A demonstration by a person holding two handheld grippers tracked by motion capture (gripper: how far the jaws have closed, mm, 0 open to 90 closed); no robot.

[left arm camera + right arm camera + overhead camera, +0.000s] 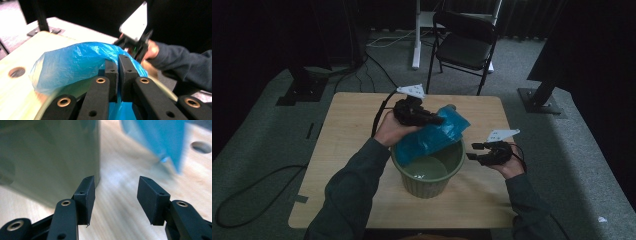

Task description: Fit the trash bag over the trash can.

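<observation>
Left tongs pinch crinkled blue plastic bag over ribbed green pot; right tongs gape empty.

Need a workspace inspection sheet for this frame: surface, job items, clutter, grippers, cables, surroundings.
Surface: light wooden table, round holes in its top.
Job's things: blue plastic bag held over the rim of a green ribbed pot; pot stands at table centre.
Clutter: nothing seen.
Grippers: left gripper shut on the blue plastic bag, fingers pinching the film; right gripper open, nothing between its fingers, beside the pot.
Cables: black cable trails from the left gripper; another black lead loops on the floor.
Surroundings: grey carpet, black folding chair behind the table, dark curtains.
</observation>
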